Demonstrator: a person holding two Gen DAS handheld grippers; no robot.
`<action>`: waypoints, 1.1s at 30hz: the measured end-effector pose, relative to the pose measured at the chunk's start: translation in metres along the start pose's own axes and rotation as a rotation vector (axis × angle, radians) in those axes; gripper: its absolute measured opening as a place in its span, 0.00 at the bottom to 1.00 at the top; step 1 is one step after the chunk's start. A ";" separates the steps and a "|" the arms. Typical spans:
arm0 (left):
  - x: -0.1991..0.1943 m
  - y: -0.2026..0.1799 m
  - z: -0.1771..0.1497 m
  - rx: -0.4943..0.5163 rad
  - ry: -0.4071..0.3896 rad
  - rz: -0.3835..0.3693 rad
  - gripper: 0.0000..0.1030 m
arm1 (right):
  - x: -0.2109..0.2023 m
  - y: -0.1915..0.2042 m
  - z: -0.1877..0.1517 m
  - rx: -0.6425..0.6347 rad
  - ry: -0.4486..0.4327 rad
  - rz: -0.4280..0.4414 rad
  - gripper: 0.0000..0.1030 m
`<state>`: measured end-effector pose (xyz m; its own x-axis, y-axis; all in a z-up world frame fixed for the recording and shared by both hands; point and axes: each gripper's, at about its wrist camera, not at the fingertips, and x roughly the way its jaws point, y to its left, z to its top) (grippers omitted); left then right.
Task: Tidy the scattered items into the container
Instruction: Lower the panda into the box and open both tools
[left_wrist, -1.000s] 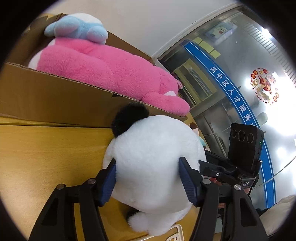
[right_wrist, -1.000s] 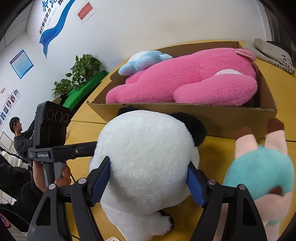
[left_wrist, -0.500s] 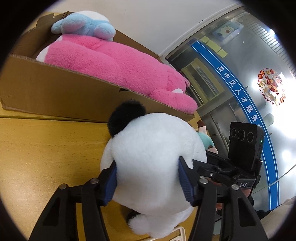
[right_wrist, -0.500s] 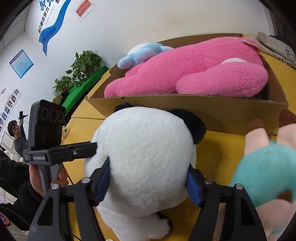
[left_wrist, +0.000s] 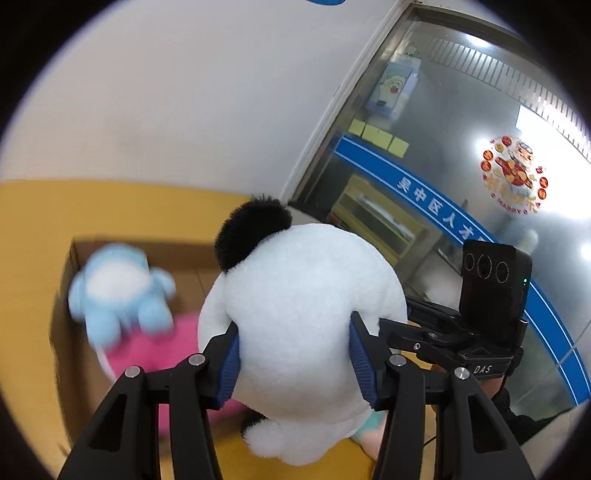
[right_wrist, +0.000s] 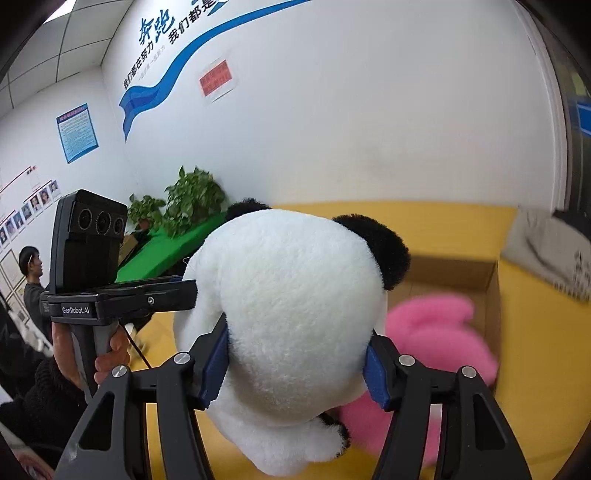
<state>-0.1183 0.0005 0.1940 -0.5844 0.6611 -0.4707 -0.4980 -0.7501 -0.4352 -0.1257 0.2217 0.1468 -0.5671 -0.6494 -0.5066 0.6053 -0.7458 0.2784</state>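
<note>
Both grippers are shut on one white plush panda with black ears, held in the air above the cardboard box. In the left wrist view the panda (left_wrist: 306, 314) fills the left gripper (left_wrist: 295, 362), its blue pads (left_wrist: 229, 363) pressed into the plush. In the right wrist view the same panda (right_wrist: 295, 314) sits in the right gripper (right_wrist: 297, 365). The open cardboard box (left_wrist: 64, 325) lies below, holding a large pink plush (right_wrist: 436, 332) and a small light-blue plush (left_wrist: 118, 288). The box (right_wrist: 491, 302) shows at the right in the right wrist view.
The box stands on a yellow wooden table (right_wrist: 532, 354). A teal and pink plush (left_wrist: 369, 432) peeks out under the panda. Folded grey cloth (right_wrist: 546, 251) lies at the table's far right. White wall and potted plants (right_wrist: 192, 199) are behind.
Both grippers have lifted the panda from table level up and over the box. The box now lies below, seen from above, instead of ahead.
</note>
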 end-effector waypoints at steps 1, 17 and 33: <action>0.012 0.011 0.014 -0.007 0.011 0.010 0.50 | 0.008 -0.008 0.020 0.001 0.002 -0.007 0.65; 0.228 0.158 0.030 -0.149 0.340 0.281 0.51 | 0.243 -0.171 0.022 0.324 0.389 -0.118 0.65; 0.179 0.138 0.042 -0.074 0.280 0.286 0.51 | 0.239 -0.111 0.036 0.097 0.402 -0.172 0.70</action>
<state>-0.3189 0.0147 0.0822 -0.4902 0.4134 -0.7673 -0.2872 -0.9078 -0.3056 -0.3483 0.1436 0.0244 -0.3818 -0.4194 -0.8236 0.4550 -0.8610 0.2275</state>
